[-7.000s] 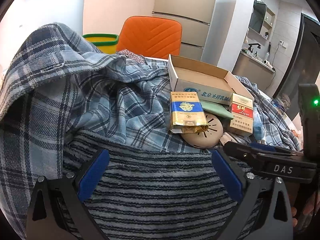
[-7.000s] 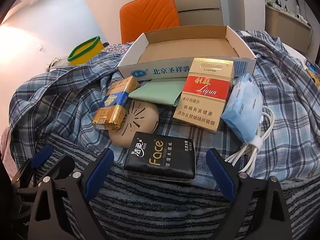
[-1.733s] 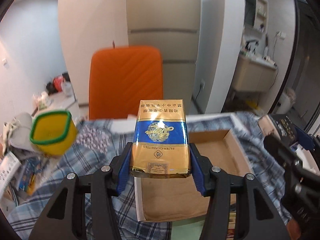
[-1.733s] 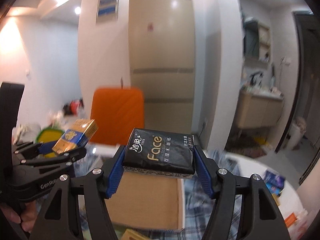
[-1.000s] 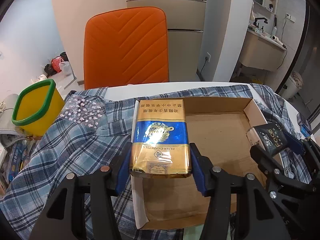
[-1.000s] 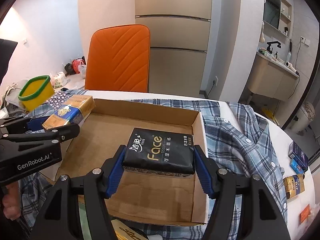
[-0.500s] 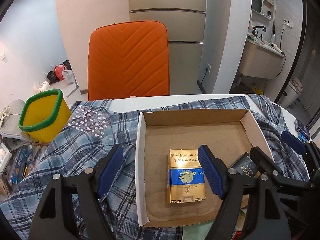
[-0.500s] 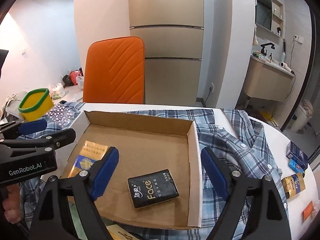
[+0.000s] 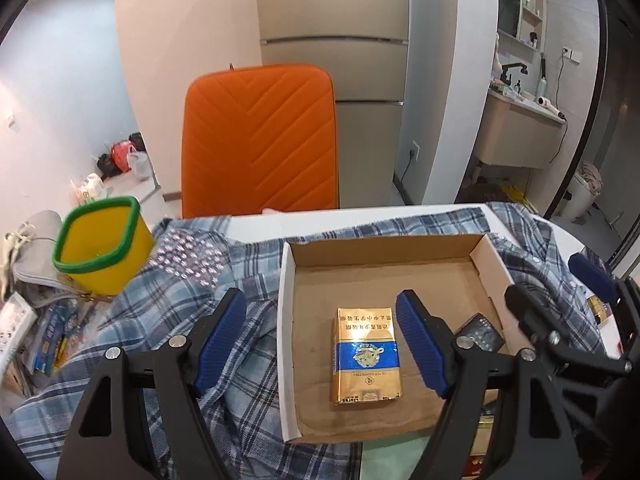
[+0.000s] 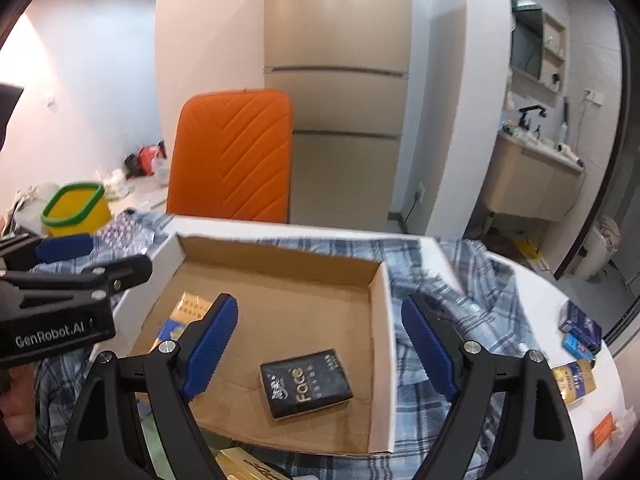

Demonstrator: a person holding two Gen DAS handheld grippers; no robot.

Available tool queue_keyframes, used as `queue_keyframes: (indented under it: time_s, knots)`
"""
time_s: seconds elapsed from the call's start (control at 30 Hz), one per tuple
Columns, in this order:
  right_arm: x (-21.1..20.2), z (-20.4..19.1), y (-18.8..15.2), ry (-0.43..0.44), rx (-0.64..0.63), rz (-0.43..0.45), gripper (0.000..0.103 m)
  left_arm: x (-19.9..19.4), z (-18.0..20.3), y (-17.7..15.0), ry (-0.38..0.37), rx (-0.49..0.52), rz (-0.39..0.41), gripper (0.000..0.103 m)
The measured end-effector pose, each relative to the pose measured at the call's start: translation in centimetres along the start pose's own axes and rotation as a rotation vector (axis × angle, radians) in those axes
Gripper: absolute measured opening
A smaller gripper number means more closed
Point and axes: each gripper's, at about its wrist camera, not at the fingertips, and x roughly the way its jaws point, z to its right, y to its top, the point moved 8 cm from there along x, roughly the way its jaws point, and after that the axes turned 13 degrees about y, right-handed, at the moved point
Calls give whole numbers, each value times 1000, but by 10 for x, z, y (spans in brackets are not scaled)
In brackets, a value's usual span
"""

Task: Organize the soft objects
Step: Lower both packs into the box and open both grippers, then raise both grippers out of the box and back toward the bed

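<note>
A shallow cardboard box (image 9: 384,250) (image 10: 378,320) rests on a blue plaid shirt (image 9: 168,320) (image 10: 452,292). Flat on its floor lies a gold and blue pack (image 9: 366,354), partly hidden behind a finger in the right wrist view (image 10: 182,312). To its right lies a black "Face" tissue pack (image 10: 306,382), only a corner showing in the left wrist view (image 9: 480,332). My left gripper (image 9: 322,344) hangs open above the gold pack with nothing between its pads. My right gripper (image 10: 318,346) stands open above the tissue pack, also empty.
An orange chair (image 9: 260,140) stands behind the table, a yellow bin with a green rim (image 9: 100,250) at the left. Small boxes (image 10: 576,352) lie on the white table at the right. More packs (image 10: 248,466) lie in front of the box.
One second ago each gripper was shut on its pack above the box. Both packs now lie on the box floor, both grippers are open and have risen a little.
</note>
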Motion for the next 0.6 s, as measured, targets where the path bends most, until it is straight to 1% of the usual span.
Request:
queue_keyframes:
  time_s: [0.17,0.23,0.3,0.33,0.37,0.4,0.47,0.53,0.6]
  knots:
    - [-34,-3,21,-6,-16,95,86,-37,-9,12,6,-25,88,77]
    - [-51,-6,29,-10,-25,136,86,-55,-13,18,2,-37,135,83]
    - [-67,-8,36,-13,-30,175,86,-75,-18,25,4,-56,206,97]
    - [-79,-9,41,-13,-33,204,86,-84,-21,28,9,-67,240,102]
    - [-87,-9,45,-14,-34,222,86,-95,-24,32,14,-79,279,102]
    - [-101,-10,49,-18,-34,259,86,-103,-27,34,17,-87,306,102]
    - [-122,-10,56,-29,-40,317,89,-123,-32,39,11,-99,358,102]
    - [-151,-12,64,-39,-58,397,103,-140,-37,41,-1,-115,398,102]
    - [-176,-16,68,-49,-72,466,103,-153,-43,42,-10,-134,426,102]
